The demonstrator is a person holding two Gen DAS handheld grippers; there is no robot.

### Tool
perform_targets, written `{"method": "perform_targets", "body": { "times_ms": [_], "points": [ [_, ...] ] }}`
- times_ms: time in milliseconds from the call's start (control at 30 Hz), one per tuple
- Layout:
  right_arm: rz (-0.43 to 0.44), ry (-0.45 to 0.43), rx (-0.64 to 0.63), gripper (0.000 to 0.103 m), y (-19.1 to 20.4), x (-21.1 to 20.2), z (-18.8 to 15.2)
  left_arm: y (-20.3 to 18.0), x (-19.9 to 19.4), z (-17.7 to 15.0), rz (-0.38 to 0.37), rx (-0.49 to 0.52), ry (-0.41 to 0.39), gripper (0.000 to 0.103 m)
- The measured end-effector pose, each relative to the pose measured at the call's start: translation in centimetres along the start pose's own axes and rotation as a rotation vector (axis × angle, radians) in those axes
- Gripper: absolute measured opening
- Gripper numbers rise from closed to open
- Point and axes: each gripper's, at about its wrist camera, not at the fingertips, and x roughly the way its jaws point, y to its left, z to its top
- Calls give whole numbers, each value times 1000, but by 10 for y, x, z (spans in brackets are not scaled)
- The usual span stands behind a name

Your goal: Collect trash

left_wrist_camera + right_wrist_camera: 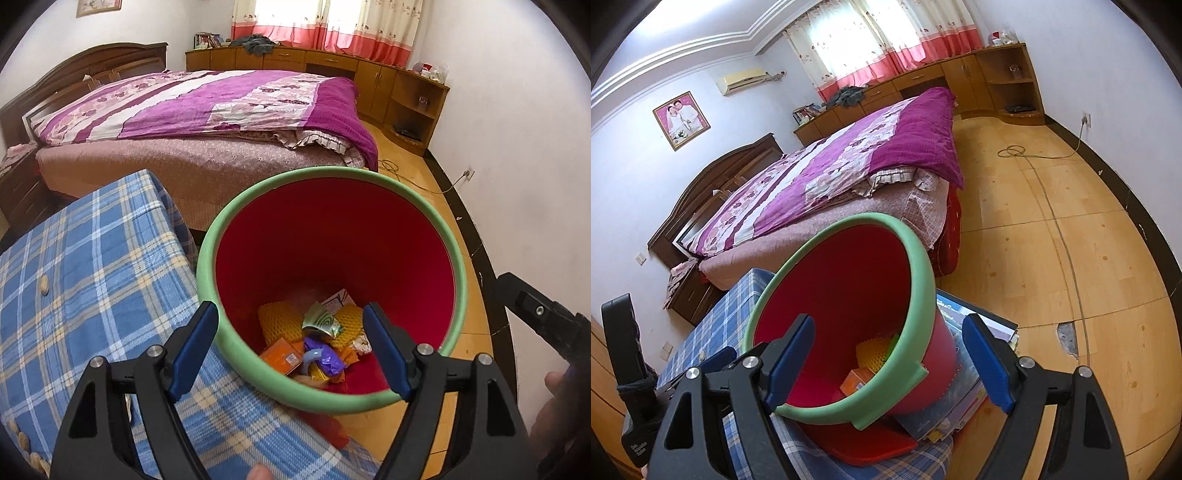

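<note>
A red trash bin with a green rim (325,173) stands beside the blue plaid table (85,266). It holds trash: yellow foam netting (277,321), an orange box (282,356), a purple wrapper (325,356) and a green packet (319,321). My left gripper (291,350) is open and empty just above the bin's near rim. In the right wrist view the bin (916,251) is tilted toward me, and my right gripper (886,363) is open and empty over its mouth. Small nut shells (44,286) lie on the plaid cloth.
A bed with a purple quilt (207,107) stands behind the bin. Wooden cabinets (369,74) line the far wall. A cable (1067,258) runs across the wooden floor (1071,229). Books (967,384) and a red lid (864,446) lie under the bin.
</note>
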Motion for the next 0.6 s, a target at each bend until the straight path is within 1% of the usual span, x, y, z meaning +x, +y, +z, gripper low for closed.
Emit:
{"method": "perform_targets", "body": {
  "times_ms": [167, 300, 367, 467, 600],
  "points": [
    [18, 6, -23, 84, 11, -4, -5, 13, -13, -7, -5, -51, 14, 80],
    [34, 13, -46, 85, 25, -7, -11, 26, -31, -15, 8, -87, 4, 80],
    [45, 20, -61, 85, 33, -8, -14, 34, -41, -18, 19, -105, -5, 80],
    [63, 28, -93, 89, 48, -11, -22, 46, -58, -25, 43, -133, -24, 80],
    [91, 29, -135, 90, 70, -18, -31, 62, -79, -35, 82, -160, -45, 80]
  ]
}}
